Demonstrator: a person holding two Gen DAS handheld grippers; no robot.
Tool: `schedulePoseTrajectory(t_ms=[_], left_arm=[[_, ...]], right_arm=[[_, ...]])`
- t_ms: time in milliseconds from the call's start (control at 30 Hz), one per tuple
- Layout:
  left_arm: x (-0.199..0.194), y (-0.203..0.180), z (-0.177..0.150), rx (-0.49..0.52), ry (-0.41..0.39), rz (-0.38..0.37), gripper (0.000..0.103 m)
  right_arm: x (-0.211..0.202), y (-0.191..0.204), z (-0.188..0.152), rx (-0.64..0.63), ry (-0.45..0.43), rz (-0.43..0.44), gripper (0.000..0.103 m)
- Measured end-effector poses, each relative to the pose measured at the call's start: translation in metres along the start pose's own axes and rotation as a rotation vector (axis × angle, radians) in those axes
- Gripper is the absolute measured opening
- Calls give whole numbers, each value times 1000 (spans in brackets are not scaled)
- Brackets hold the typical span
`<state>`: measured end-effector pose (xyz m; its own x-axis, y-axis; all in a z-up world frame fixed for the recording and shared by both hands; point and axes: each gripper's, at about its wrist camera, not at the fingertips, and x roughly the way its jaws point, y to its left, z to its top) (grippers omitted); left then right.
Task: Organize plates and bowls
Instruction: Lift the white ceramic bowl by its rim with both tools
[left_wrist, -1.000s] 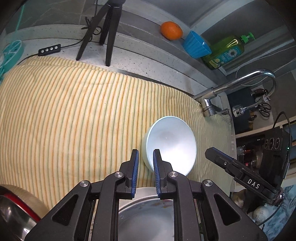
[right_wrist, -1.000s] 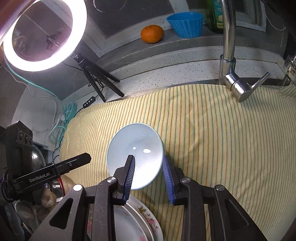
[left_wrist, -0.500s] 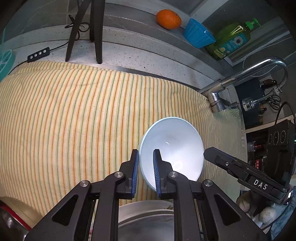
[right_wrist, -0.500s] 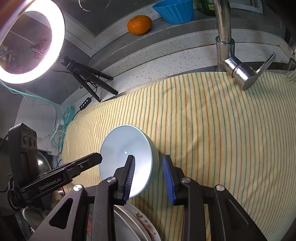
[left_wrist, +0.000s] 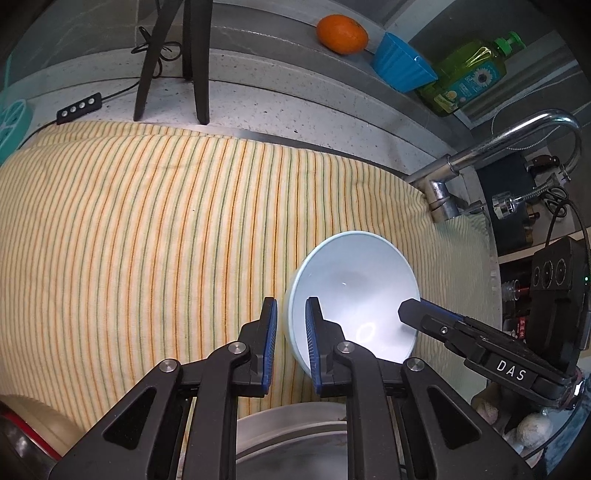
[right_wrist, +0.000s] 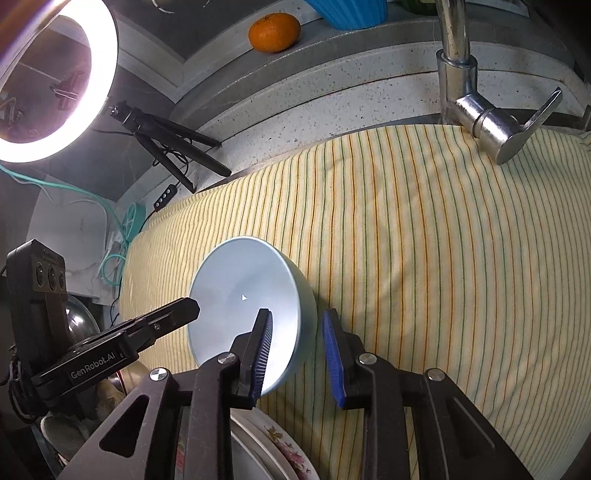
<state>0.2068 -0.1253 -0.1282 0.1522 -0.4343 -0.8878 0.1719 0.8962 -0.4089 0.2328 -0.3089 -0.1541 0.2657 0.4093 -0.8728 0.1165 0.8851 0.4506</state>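
A pale blue bowl (left_wrist: 351, 291) hangs tilted over the yellow striped cloth (left_wrist: 147, 240). My left gripper (left_wrist: 290, 334) has its fingers on both sides of the bowl's left rim with a small gap showing. My right gripper (right_wrist: 297, 349) straddles the bowl's (right_wrist: 243, 295) right rim, jaws open wider than the wall. Each gripper shows in the other's view, the right one (left_wrist: 417, 314) and the left one (right_wrist: 184, 306). Stacked plates lie below me, a grey one (left_wrist: 295, 435) and a flowered one (right_wrist: 280, 443).
A chrome faucet (left_wrist: 491, 147) stands at the cloth's right end. An orange (left_wrist: 341, 33), a blue cup (left_wrist: 400, 68) and a green soap bottle (left_wrist: 465, 77) sit on the back ledge. A tripod (left_wrist: 184, 55) and lit ring light (right_wrist: 55, 74) stand at the left.
The bowl has tipped further onto its edge and shifted right over the cloth. Both grippers moved with it, and the right gripper's finger now reaches across the bowl's rim.
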Motion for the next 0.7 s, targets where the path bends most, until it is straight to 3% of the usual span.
schedulePoseTrajectory(t_ms=[400, 700], left_arm=[[3, 1, 0, 7, -3, 0, 7], [-11, -1, -4, 10, -26, -16, 7]], right_arm=[[2, 0, 1, -3, -2, -12, 11], [-9, 10, -3, -30, -37, -36, 11]])
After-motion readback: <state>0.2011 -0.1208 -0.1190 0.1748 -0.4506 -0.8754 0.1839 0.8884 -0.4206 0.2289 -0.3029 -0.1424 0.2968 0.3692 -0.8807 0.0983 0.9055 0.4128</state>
